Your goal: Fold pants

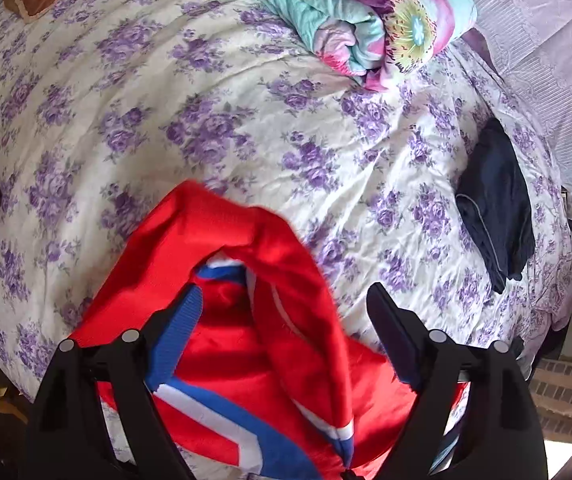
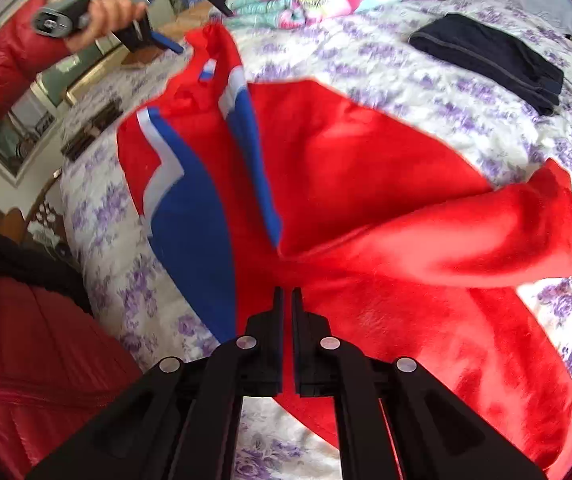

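A person's left tongs (image 1: 286, 320), seen from the right wrist held up in a hand (image 2: 102, 16), hang released above the pants (image 2: 365, 208), red with blue and white stripes, sprawled half-gathered across the flowered bed (image 1: 206, 100) near its front edge. The right tongs (image 2: 287, 304) are clenched on the red cloth. A clean fold likely calls for pulling the legs flat and aligned first. Folded dark clothes (image 2: 489, 60) lie towards the bed's right edge.

Bedsheet (image 1: 246, 128) bare mid-bed; quilt (image 1: 365, 20), dark folded garment (image 1: 493, 204) flank.
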The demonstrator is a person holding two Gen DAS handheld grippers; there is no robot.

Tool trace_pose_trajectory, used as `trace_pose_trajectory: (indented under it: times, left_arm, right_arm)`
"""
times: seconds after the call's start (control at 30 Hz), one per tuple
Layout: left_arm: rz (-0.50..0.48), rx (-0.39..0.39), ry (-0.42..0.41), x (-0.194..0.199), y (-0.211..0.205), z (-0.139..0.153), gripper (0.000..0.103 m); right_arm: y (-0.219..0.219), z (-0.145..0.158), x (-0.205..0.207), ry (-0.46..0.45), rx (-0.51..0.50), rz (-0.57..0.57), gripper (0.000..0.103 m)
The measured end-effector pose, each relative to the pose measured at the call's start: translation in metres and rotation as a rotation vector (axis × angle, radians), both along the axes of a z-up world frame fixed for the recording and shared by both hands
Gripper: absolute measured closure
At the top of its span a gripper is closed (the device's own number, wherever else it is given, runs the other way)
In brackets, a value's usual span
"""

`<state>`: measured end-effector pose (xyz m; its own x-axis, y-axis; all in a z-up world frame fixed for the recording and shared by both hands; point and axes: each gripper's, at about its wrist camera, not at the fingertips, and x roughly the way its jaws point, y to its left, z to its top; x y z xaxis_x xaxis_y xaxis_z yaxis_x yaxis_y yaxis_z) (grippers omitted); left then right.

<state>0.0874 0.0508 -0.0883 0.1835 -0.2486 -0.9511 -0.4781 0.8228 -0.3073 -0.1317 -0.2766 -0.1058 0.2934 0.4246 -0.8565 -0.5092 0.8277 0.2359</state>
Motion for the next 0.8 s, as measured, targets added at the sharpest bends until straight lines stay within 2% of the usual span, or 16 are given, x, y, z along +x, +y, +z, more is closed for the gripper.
trace_pose_trajectory:
  times: [0.17,0.23,0.27,0.3,0.33,0.4,0.47,0.57,0.7,0.8]
  left_arm:
    - [0.005,0.016,0.044,0.015,-0.001,-0.012,0.022]
    - [0.006,0.005,0.039,0.013,0.002,-0.014,0.036]
    - [-0.001,-0.017,0.035,0.011,0.004,-0.014,0.055]
    - [-0.004,-0.038,0.033,0.009,0.006,-0.014,0.067]
    - [-0.006,-0.065,0.021,0.003,0.011,-0.014,0.07]
    - [-0.019,-0.07,-0.004,-0.007,0.015,-0.01,0.083]
    - [-0.029,-0.083,-0.038,-0.023,0.024,-0.003,0.087]
    - [-0.014,-0.119,-0.068,-0.046,0.039,0.004,0.087]
    - [0.001,-0.134,-0.079,-0.068,0.053,0.006,0.087]
    - [0.025,-0.147,-0.079,-0.079,0.061,0.001,0.087]
  right_arm:
    - [0.011,0.028,0.015,-0.087,0.012,0.065,0.095]
    - [0.016,0.032,0.023,-0.099,0.009,0.078,0.092]
    - [0.018,0.033,0.026,-0.104,0.011,0.081,0.083]
    - [0.02,0.034,0.028,-0.109,0.012,0.082,0.068]
    - [0.022,0.034,0.03,-0.111,0.013,0.085,0.064]
    - [0.027,0.034,0.034,-0.105,0.018,0.1,0.063]
    - [0.03,0.033,0.036,-0.097,0.021,0.114,0.063]
    - [0.037,0.03,0.035,-0.083,0.018,0.148,0.063]
    - [0.051,0.018,0.03,-0.042,-0.019,0.218,0.061]
    - [0.06,0.013,0.024,-0.044,-0.049,0.259,0.06]
